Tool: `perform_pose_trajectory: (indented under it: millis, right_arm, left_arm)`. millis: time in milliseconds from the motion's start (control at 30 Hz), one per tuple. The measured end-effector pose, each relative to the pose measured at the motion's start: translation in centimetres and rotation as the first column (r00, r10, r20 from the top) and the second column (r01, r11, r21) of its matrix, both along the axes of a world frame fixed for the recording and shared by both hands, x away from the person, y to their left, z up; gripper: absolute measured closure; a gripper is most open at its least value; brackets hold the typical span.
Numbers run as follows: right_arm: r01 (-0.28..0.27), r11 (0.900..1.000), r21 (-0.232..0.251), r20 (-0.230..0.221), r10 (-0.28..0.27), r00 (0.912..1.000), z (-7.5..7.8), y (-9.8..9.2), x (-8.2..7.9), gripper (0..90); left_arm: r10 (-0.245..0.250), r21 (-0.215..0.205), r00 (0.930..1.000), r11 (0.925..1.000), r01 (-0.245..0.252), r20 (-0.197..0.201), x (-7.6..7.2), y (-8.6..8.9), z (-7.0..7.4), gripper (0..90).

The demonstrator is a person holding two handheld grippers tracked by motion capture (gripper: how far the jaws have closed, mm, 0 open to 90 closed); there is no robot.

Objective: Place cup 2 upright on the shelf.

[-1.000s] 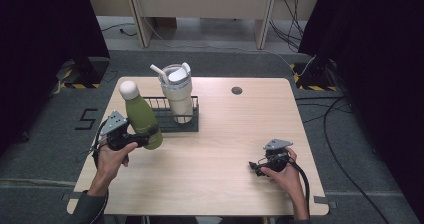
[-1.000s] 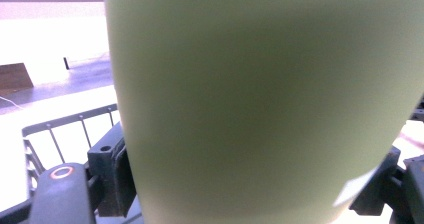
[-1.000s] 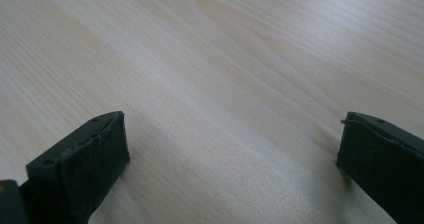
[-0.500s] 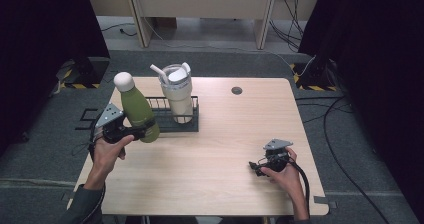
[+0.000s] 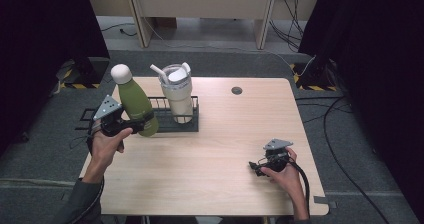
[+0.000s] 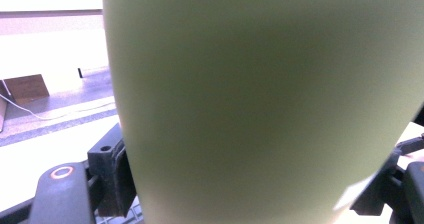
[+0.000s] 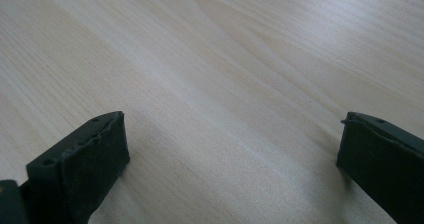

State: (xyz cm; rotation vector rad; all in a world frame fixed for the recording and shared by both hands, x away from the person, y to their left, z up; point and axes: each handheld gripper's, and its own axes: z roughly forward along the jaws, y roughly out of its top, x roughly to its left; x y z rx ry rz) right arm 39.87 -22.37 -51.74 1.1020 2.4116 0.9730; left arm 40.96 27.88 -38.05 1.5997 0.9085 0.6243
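A green bottle (image 5: pixel 136 104) with a white cap hangs tilted above the table's left edge, gripped low on its body by my left gripper (image 5: pixel 145 128), which is shut on it. In the left gripper view the green bottle (image 6: pixel 260 104) spans the frame between the black jaws. A cream tumbler (image 5: pixel 177 94) with lid and straw stands upright in the black wire rack (image 5: pixel 192 124) just right of the bottle. My right gripper (image 5: pixel 256 167) rests low on the wooden table (image 5: pixel 220 134) at the front right, jaws wide apart. Bare wood lies between its pads (image 7: pixel 80 159).
A small round grommet (image 5: pixel 236 90) sits in the tabletop at the back. Cables trail on the grey floor to the right. A dark curtain hangs on both sides, and a wooden bench stands beyond the table.
The left hand has lifted the green bottle and carried it left and toward the far side, beside the rack's left end. The right hand has stayed put.
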Motion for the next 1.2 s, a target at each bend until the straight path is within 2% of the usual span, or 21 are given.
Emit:
perform_pose_trajectory:
  millis: [267, 500, 800, 1133, 1200]
  right_arm:
    - [0.001, 1.0, 0.0, -0.002, -0.001, 1.0, 0.0, 0.0, 0.0, 0.4]
    - [-0.001, 1.0, 0.0, 0.0, 0.001, 1.0, 0.0, 0.0, 0.0, 0.4]
    - [-0.002, 1.0, 0.0, -0.001, 0.002, 1.0, 0.0, 0.0, 0.0, 0.4]
    - [0.0, 1.0, 0.002, -0.005, 0.0, 1.0, 0.0, 0.0, 0.0, 0.4]
    - [0.0, 1.0, 0.001, -0.005, 0.0, 1.0, 0.0, 0.0, 0.0, 0.4]
  left_arm:
    - [0.005, -0.005, 1.0, 1.0, -0.005, 0.003, 0.6, 0.2, 1.2, 19.8]
    - [0.034, 0.002, 0.9994, 0.9994, -0.034, 0.0, 2.1, 0.6, 1.8, 19.8]
    - [0.065, 0.013, 0.9979, 0.9978, -0.065, -0.006, 4.7, 0.8, 1.5, 19.9]
    - [0.119, 0.008, 0.9929, 0.9928, -0.119, 0.008, 7.1, 1.3, 1.0, 19.9]
    - [0.126, 0.002, 0.9921, 0.9921, -0.126, 0.0, 7.6, 1.3, 0.8, 19.9]
